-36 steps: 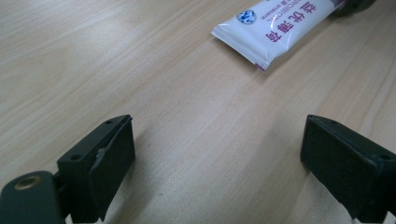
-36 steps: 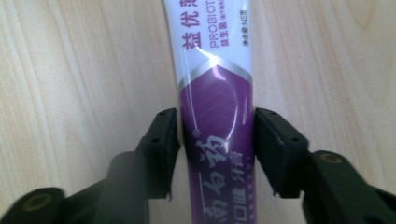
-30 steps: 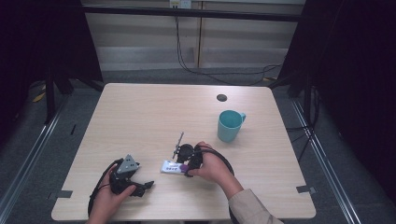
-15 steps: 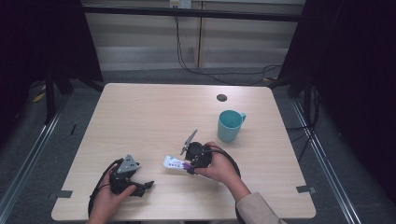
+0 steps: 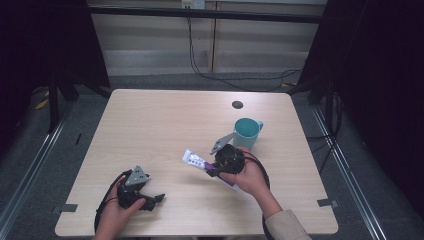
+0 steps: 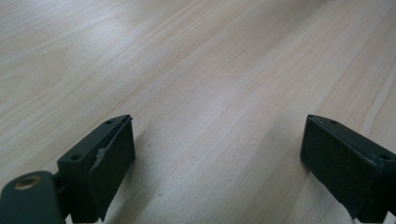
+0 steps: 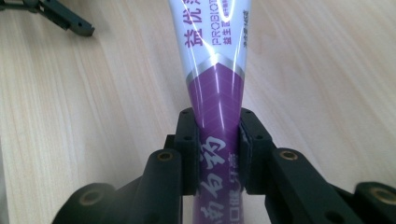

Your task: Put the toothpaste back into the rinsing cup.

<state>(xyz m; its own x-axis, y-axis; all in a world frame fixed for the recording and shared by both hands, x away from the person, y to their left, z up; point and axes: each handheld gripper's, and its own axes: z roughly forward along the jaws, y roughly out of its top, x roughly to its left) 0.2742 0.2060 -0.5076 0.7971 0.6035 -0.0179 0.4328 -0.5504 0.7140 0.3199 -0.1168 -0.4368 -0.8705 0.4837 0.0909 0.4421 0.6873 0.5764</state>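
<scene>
Two claws work over a pale wooden surface (image 5: 165, 125). The right claw (image 7: 217, 140) is clamped on a purple-and-white plastic toothpaste tube (image 7: 215, 88), its pads pressing the purple lower part from both sides; its jaws have just been closing onto that tube. In the high view the right claw (image 5: 216, 167) sits near the middle of the surface toward 5 o'clock, with the tube (image 5: 194, 160) sticking out toward 10 o'clock, its white end clear of the wood. A teal ceramic mug (image 5: 247, 132) stands upright just beyond the claw at about 1 o'clock, near but apart from it. The left claw (image 5: 152, 201) rests at 7 o'clock, well apart from the tube; the left gripper view shows its jaws wide apart with nothing but bare wood between them.

Step in hand, as judged: carrying the gripped tube, probably toward the mug. To do it well, keep the squeeze steady, since the soft tube can slip or bulge between the narrow pads. Raise the white end enough to pass the mug's rim before swinging toward 1 o'clock, as a low approach could knock the mug over. Tilt the tube toward upright over the opening, and release only once its end is inside.
</scene>
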